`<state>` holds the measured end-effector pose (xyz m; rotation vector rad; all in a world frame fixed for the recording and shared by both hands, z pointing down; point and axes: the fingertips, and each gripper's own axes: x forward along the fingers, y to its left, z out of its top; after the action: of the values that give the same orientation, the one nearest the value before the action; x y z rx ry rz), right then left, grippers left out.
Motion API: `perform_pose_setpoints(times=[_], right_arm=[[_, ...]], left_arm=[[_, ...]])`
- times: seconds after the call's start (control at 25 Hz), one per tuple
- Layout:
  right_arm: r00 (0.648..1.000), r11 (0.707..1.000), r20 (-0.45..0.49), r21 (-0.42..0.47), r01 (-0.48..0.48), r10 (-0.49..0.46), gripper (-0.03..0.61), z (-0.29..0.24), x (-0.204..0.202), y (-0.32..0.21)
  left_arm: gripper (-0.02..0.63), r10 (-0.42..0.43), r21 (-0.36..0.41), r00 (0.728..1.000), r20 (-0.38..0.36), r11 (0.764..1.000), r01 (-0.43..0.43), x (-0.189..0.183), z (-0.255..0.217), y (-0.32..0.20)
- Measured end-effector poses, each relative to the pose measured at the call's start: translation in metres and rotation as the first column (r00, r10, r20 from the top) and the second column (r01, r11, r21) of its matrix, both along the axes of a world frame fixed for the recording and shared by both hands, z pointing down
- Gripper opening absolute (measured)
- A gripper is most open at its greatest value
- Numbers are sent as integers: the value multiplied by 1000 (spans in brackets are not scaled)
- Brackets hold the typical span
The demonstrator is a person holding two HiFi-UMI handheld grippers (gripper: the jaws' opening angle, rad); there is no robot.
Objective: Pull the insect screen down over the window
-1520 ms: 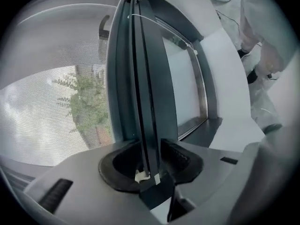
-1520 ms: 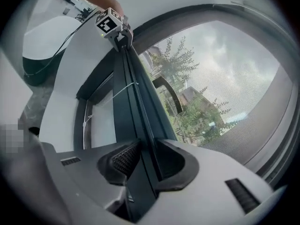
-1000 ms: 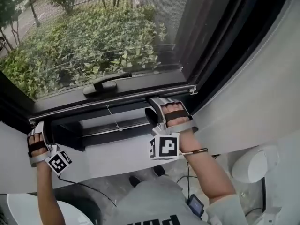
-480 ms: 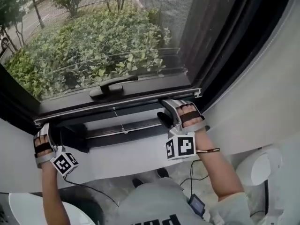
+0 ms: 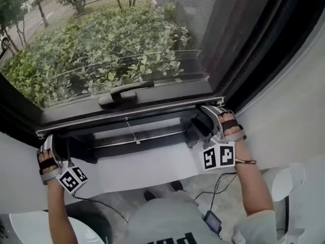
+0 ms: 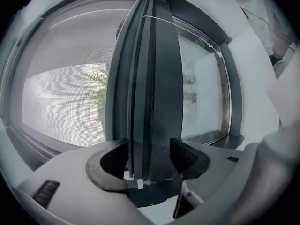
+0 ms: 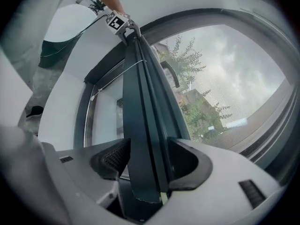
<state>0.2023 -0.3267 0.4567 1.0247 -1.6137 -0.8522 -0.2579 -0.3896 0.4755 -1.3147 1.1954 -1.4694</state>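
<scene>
The insect screen (image 5: 106,44) covers the window (image 5: 238,50), its bottom bar (image 5: 127,115) lying across mid-frame. Left gripper (image 5: 52,140) and right gripper (image 5: 202,117) straddle its two ends (for an even pull, likely). Both jaws have just been opening and now stand spread off the bar.

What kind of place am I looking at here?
Indoors at a window, probably a home or office: dark window frame with a handle, mesh insect screen, shrubs outside.

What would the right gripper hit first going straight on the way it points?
Likely the screen's bottom bar: it already stands between the right gripper's jaws, which have just been opening.
</scene>
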Motion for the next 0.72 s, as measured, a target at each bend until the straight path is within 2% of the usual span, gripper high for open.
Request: perform_pose_setpoints(times=[0.16, 0.2, 0.32, 0.44, 0.6, 0.72], right_arm=[[998, 1000, 61, -4, -15, 15, 249, 4, -3, -3], [997, 1000, 70, 6, -30, 30, 291, 7, -3, -6], [991, 998, 116, 16, -65, 63, 291, 11, -4, -6], [995, 998, 78, 2, -60, 60, 291, 10, -4, -6], [997, 998, 48, 12, -67, 67, 291, 10, -5, -5], [997, 997, 37, 32, -73, 72, 291, 8, -6, -8]], left_arm=[[282, 16, -25, 1000, 5, 1000, -16, 0, 5, -3], [286, 27, -23, 1000, 8, 999, -27, 0, 6, -5], [288, 30, -19, 1000, -4, 999, -30, 2, 7, -5], [290, 15, -9, 1000, -7, 1000, -15, 2, 5, -1], [290, 4, 41, 1000, 23, 999, -5, 0, 5, -1], [290, -5, 79, 1000, 2, 997, 4, -1, 3, -4]])
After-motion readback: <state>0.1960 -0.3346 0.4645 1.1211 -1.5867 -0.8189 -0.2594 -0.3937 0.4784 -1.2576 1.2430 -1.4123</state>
